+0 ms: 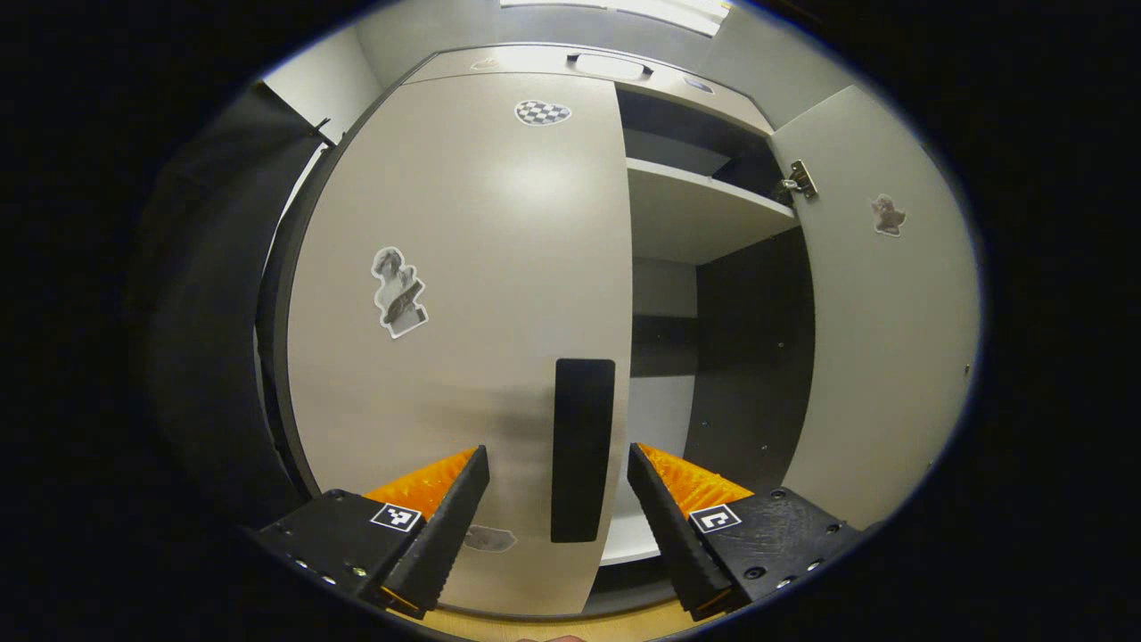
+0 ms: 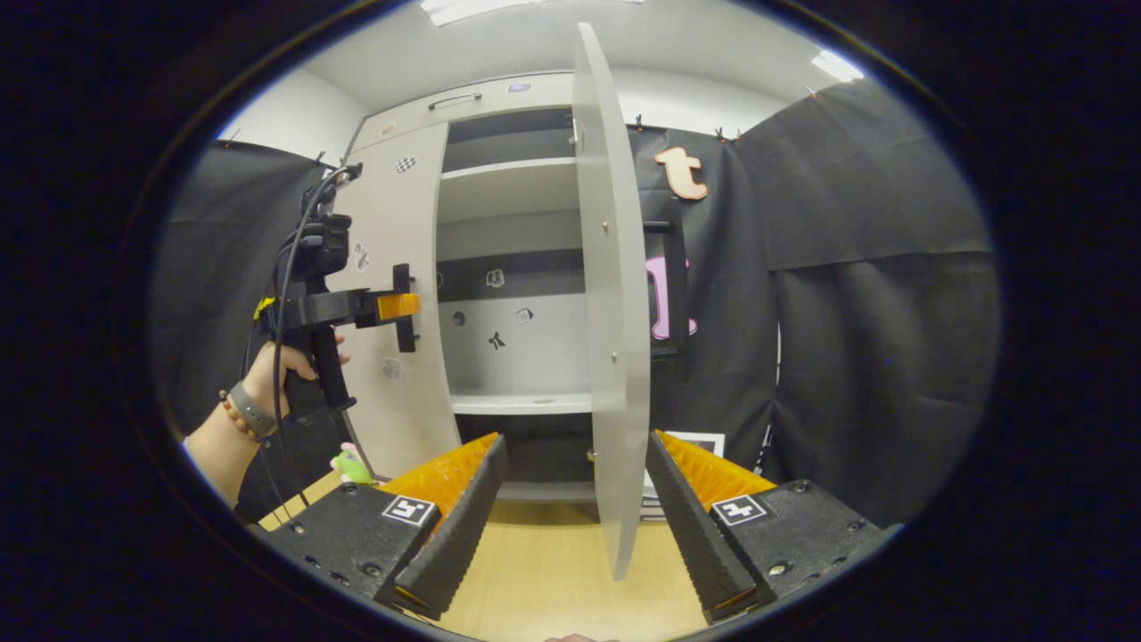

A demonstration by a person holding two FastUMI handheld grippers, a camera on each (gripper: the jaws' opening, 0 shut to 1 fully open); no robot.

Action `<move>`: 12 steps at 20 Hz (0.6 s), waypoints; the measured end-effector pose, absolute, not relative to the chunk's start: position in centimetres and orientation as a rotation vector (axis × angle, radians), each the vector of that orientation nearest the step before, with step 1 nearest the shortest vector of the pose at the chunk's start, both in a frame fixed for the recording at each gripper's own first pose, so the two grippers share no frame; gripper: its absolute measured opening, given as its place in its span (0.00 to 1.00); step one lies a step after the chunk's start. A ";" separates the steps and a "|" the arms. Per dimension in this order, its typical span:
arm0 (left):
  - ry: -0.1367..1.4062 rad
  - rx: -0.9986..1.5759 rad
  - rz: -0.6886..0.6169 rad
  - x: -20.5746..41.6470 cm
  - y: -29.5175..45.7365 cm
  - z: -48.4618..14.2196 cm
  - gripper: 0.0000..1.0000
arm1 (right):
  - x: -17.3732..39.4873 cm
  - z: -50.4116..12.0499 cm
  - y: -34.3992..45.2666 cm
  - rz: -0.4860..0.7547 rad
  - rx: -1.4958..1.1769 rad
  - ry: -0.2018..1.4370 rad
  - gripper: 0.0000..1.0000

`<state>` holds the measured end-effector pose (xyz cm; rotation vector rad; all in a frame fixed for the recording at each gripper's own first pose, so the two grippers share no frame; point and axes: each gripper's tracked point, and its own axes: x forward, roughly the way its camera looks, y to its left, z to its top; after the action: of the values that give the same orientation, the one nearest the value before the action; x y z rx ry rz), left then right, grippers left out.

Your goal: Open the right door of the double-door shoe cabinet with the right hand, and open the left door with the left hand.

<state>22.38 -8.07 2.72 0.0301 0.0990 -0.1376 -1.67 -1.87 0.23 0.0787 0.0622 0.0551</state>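
Standing on a wooden floor (image 2: 544, 571), the cabinet (image 2: 499, 267) faces black cloth walls (image 2: 874, 294); both tools gape wide.

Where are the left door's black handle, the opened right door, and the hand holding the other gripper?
Black handle (image 1: 583, 450): left gripper view, middle of the bar.
Right door (image 2: 611, 312): right gripper view, its pale inner face.
Hand (image 2: 283, 373): right gripper view, fingers around the grip.

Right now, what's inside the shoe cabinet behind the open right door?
Behind the open right door, the cabinet shows bare pale shelves and a few small stickers on its back panel; no shoes. The closed left door covers that half.
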 end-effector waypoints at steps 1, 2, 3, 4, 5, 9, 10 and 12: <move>0.109 0.021 -0.141 22.7 -8.3 2.3 0.93 | -1.6 0.2 -2.0 0.049 0.081 0.062 0.98; 0.111 0.017 -0.142 23.0 -8.4 2.1 0.93 | -1.6 0.2 -2.2 0.045 0.086 0.062 0.98; 0.113 0.018 -0.137 23.2 -8.5 2.0 0.93 | -1.5 0.2 -2.4 0.042 0.092 0.062 0.98; 0.117 0.022 -0.130 23.5 -8.5 1.9 0.93 | -1.5 0.1 -2.6 0.042 0.098 0.064 0.98; 0.115 0.033 -0.114 23.5 -8.3 2.0 0.93 | -1.4 0.0 -2.7 0.042 0.101 0.066 0.98; 0.123 0.052 -0.102 23.5 -8.3 1.8 0.91 | -1.0 -0.5 -3.3 0.039 0.114 0.076 0.96; 0.127 0.048 -0.108 23.5 -8.3 1.7 0.91 | -0.8 -0.6 -3.2 0.042 0.119 0.077 0.96; 0.128 0.015 -0.155 23.4 -8.8 1.7 0.86 | -0.7 -0.9 -3.1 0.047 0.125 0.082 0.98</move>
<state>23.43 -8.80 1.66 0.0151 0.1278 -0.1554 -0.66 -3.12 -0.86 0.1249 0.0824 0.0474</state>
